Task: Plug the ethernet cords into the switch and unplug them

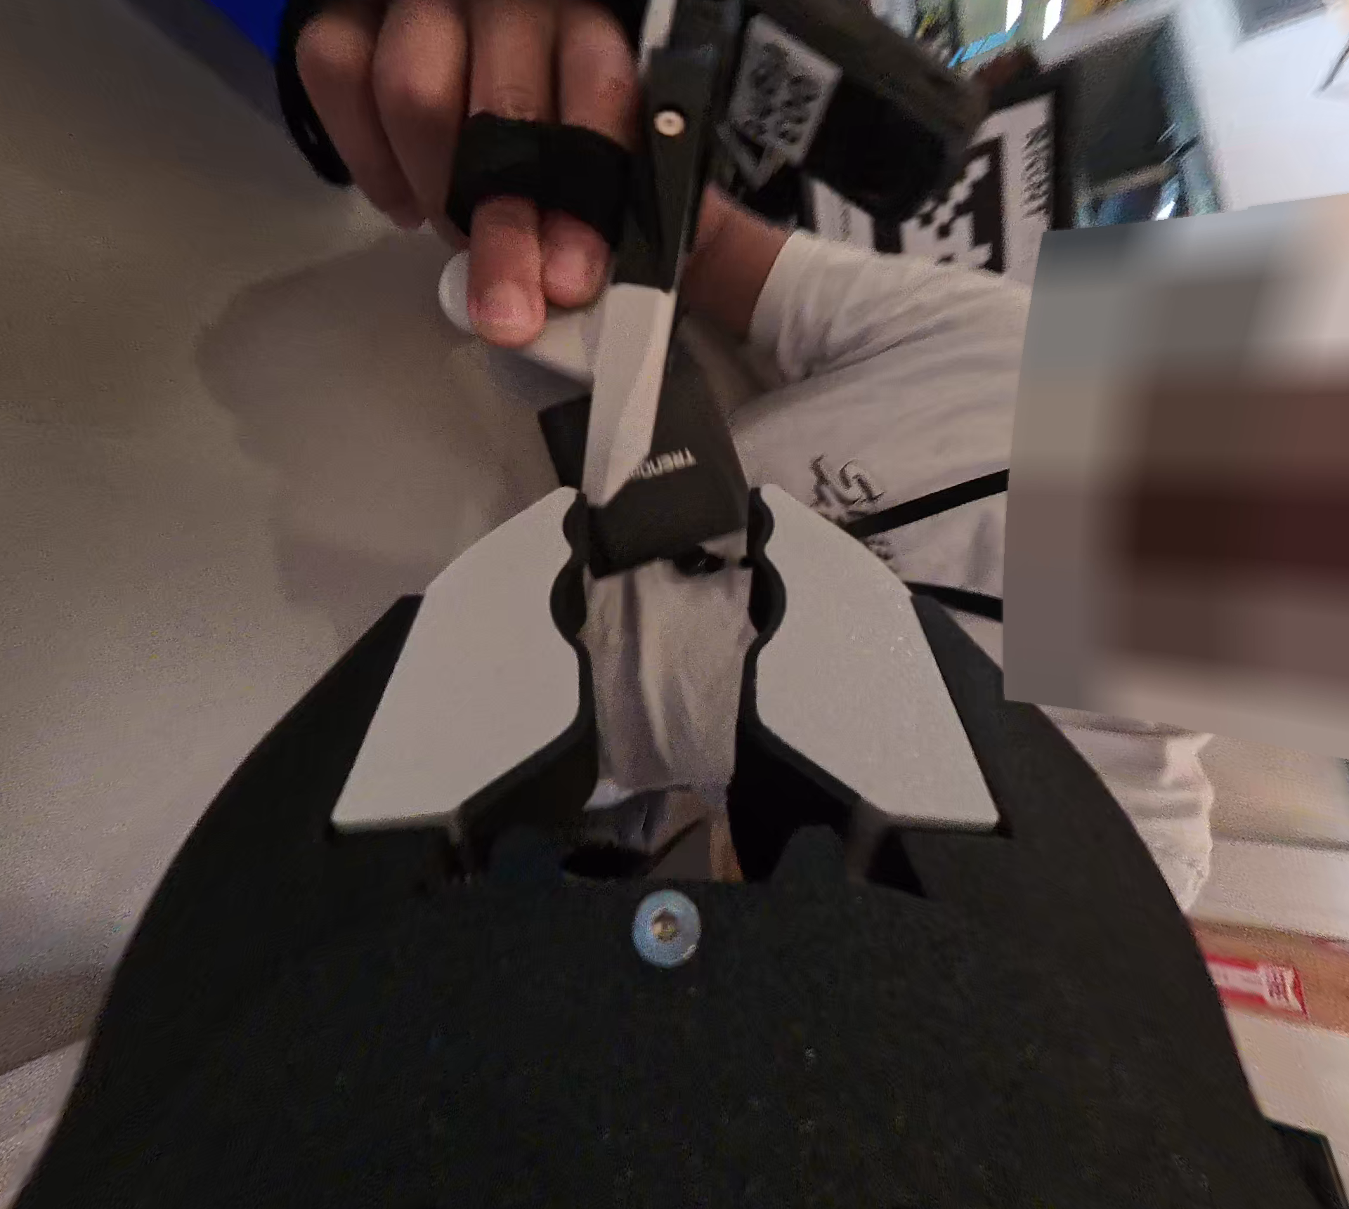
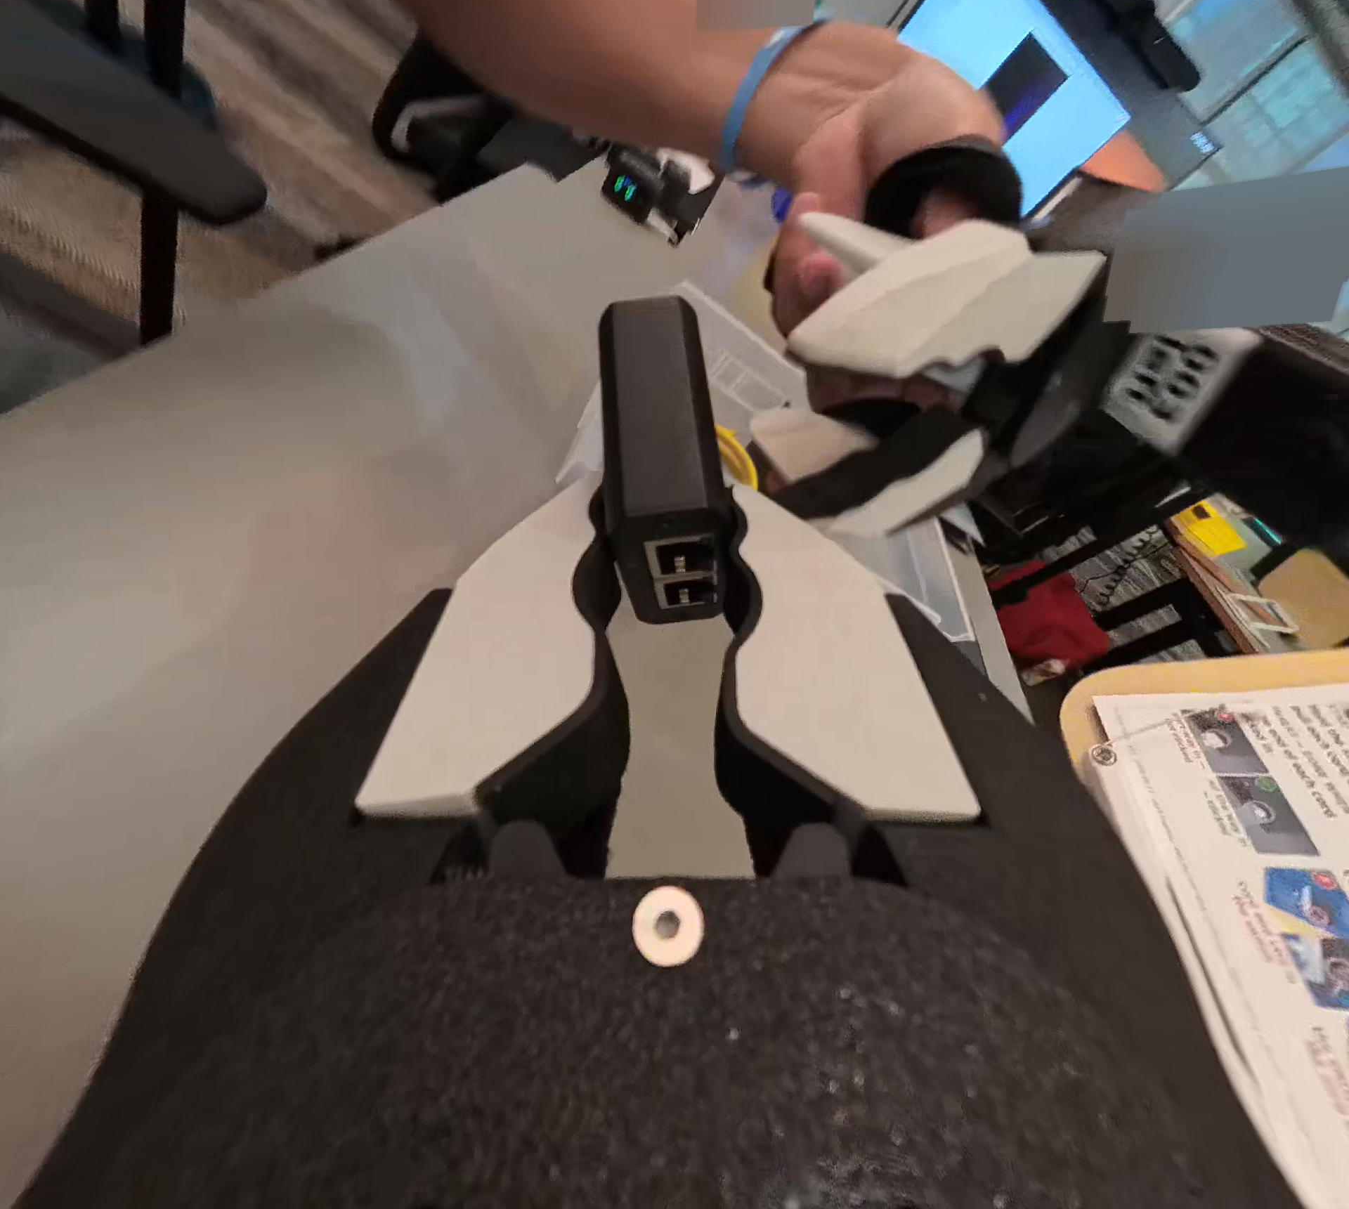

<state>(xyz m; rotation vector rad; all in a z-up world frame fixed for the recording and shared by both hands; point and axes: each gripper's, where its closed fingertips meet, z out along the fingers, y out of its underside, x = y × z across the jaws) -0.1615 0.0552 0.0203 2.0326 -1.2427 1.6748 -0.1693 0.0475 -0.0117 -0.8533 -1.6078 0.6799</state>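
Between your right gripper's (image 2: 668,561) grey fingers (image 2: 511,648) sits the black, box-shaped plastic ethernet switch (image 2: 660,429), and both black pads press on its sides. Its two stacked ports face back toward the camera, between the fingers, while its long body runs out past the fingertips above the pale grey desk (image 2: 292,444). Just right of the fingertips, a curl of yellow cord (image 2: 733,455) peeks out from behind the switch.

Your left gripper (image 1: 668,535) has its fingers (image 1: 482,663) at a middling width around one end of the same black switch (image 1: 675,510). The right pad appears to touch it; the left contact is blurred, so you cannot tell whether that grip is firm. Straight beyond those fingertips, your right hand (image 1: 482,152) holds the other gripper, whose fingers point down onto the switch.
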